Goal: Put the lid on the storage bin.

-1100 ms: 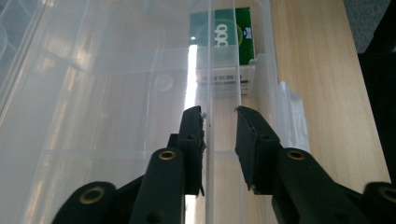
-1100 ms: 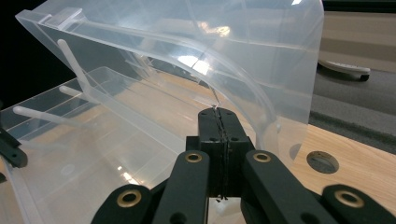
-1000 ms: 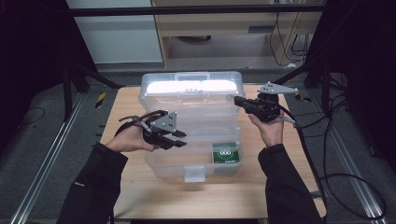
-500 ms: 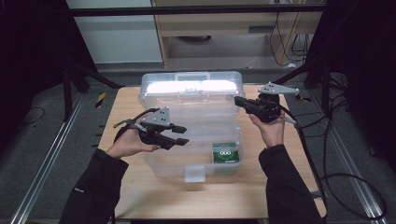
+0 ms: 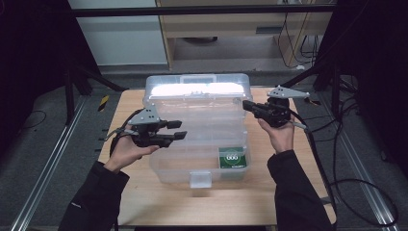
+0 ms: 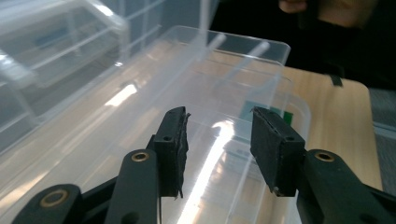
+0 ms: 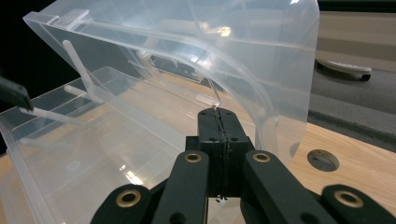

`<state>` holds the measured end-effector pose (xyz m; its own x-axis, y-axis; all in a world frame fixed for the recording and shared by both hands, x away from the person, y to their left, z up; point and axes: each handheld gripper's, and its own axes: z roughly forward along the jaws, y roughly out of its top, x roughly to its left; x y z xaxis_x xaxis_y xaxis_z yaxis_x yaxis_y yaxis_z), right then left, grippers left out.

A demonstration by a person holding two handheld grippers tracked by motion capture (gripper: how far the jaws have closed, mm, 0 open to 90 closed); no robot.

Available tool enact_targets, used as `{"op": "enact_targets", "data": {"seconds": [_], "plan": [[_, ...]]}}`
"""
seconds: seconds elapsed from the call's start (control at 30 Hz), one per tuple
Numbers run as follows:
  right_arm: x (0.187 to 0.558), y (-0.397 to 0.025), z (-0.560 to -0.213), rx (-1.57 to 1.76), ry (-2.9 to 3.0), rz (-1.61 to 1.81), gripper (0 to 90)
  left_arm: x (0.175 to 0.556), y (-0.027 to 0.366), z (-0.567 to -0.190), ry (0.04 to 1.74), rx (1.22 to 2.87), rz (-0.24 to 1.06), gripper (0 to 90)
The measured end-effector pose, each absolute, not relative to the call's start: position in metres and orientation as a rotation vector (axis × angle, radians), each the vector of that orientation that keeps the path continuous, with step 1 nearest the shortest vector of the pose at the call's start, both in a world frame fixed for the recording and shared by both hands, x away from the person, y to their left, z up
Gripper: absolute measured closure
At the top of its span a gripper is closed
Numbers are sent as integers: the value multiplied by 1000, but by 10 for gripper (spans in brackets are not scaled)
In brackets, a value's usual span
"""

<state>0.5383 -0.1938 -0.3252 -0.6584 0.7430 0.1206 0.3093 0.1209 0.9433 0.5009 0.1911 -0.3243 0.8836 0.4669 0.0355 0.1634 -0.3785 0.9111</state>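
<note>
A clear plastic tiered box [image 5: 197,113] stands open on the wooden table [image 5: 159,202], its lid [image 7: 196,32] tipped up at the back. A green-labelled packet [image 5: 233,157] lies in the front right of the lowest tray. My left gripper [image 5: 182,130] hovers open over the box's left side; in the left gripper view its jaws [image 6: 219,121] stand wide apart above the clear tray, with the packet [image 6: 286,116] just beyond. My right gripper [image 5: 246,104] is at the box's right edge, and its jaws [image 7: 218,112] are pressed together on a thin clear edge under the lid's curved corner.
A round hole [image 7: 323,159] is cut in the tabletop to the right of the box. Cables [image 5: 337,159] trail off the table's right side onto the floor. Black stand legs [image 5: 72,82] flank the table. A cabinet [image 5: 226,29] stands behind.
My left gripper has shifted a little to the right, further over the box, still open. The right gripper and the box have stayed in place.
</note>
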Motion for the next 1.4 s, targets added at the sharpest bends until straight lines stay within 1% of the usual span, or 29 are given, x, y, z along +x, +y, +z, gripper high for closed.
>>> {"op": "enact_targets", "data": {"seconds": [0.1, 0.33, 0.4, 0.8, 1.0, 1.13, 1.4], "plan": [[538, -196, -326, 1021, 2023, 1555, 900, 500, 201, -322, 535, 1909, 386, 584], [536, -198, -325, 1023, 2016, 1555, 900, 500, 225, -319, 678, 1799, 480, 694], [536, -198, -325, 1020, 2019, 1550, 900, 500, 230, -319, 703, 1780, 498, 707], [535, -198, -325, 1018, 2026, 1544, 900, 504, 239, -321, 833, 1725, 619, 837], [531, -199, -325, 1007, 2045, 1539, 900, 506, 241, -320, 876, 1695, 680, 853], [525, -199, -328, 997, 2069, 1542, 900, 508, 243, -321, 887, 1671, 686, 858], [506, -196, -340, 952, 2171, 1521, 896, 512, 246, -324, 900, 1679, 692, 849]]}}
